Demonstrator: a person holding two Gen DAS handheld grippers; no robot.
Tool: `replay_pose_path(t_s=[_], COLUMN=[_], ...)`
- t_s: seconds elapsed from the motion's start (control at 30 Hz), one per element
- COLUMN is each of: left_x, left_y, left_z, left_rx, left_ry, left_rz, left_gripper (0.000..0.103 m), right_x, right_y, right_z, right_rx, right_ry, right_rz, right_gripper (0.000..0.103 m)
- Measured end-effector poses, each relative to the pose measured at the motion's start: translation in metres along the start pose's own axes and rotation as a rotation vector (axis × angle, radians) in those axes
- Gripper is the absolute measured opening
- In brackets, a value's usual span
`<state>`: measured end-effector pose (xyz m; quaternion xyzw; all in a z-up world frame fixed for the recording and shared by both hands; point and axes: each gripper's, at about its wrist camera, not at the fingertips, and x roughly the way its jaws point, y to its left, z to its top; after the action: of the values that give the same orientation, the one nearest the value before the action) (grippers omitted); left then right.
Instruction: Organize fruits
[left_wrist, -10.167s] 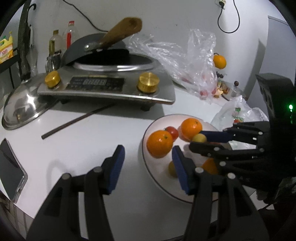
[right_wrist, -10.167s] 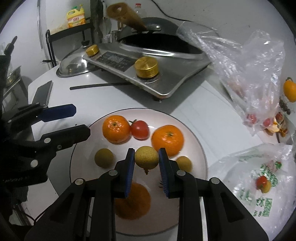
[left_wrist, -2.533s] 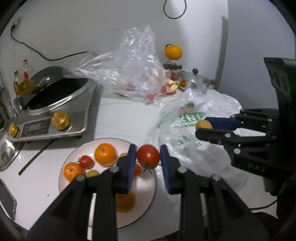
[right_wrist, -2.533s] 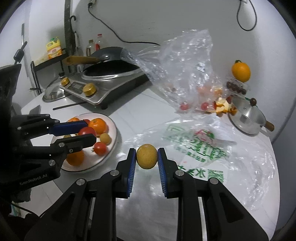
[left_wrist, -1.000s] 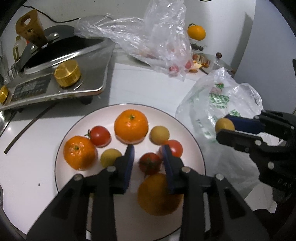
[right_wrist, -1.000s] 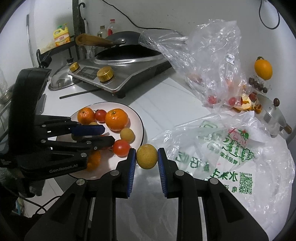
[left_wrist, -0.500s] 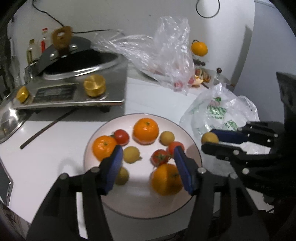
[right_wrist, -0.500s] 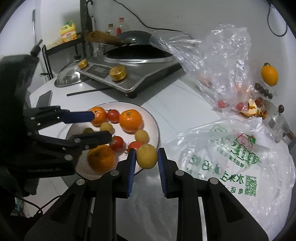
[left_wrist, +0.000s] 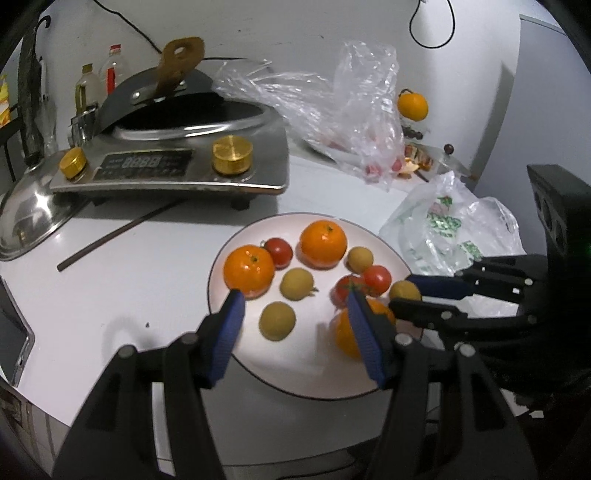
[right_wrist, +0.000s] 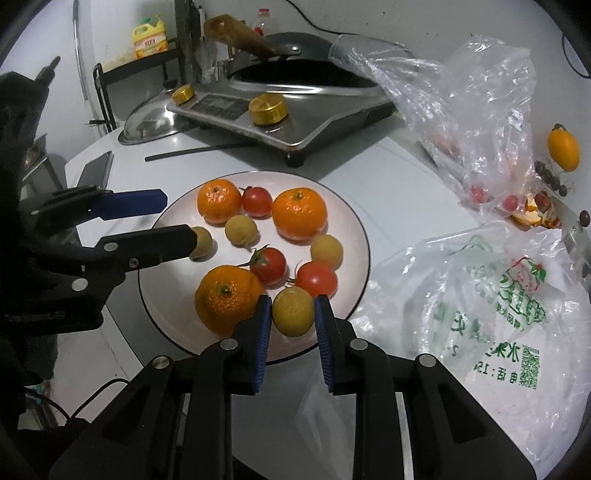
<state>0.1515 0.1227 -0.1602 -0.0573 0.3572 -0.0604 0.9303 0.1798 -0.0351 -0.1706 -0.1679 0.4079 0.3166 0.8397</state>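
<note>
Right gripper (right_wrist: 293, 325) clenched on my yellow fruit (right_wrist: 293, 311) low-centre over the plate (right_wrist: 364, 236) rim, left gripper (left_wrist: 295, 317) released and empty, so a careless drop here could roll it off the edge.

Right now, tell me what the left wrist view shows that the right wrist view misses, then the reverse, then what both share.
Only the left wrist view: the left gripper head-on, jaws open and empty above the plate, and a red-capped bottle behind the cooker.

Only the right wrist view: the yellow detergent bottle on a rack, and the QR code on the printed bag.

Both: the plate of oranges, tomatoes and small yellow fruits, the induction cooker, the clear bag, and the right gripper shut on a small yellow fruit.
</note>
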Motion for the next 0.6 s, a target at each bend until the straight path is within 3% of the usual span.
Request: replay_pose_path(t_s=[0.6], left_x=[-0.0076], left_y=[-0.0061], left_z=[-0.0021], left_rx=[0.009], left_ry=[-0.016], left_rz=[-0.006], left_gripper=[0.06], right_x=[-0.0018], right_y=[-0.0013], right_z=[-0.0017], right_rx=[0.019], right_ry=[0.024], right_rz=[-0.006], right_gripper=[0.029])
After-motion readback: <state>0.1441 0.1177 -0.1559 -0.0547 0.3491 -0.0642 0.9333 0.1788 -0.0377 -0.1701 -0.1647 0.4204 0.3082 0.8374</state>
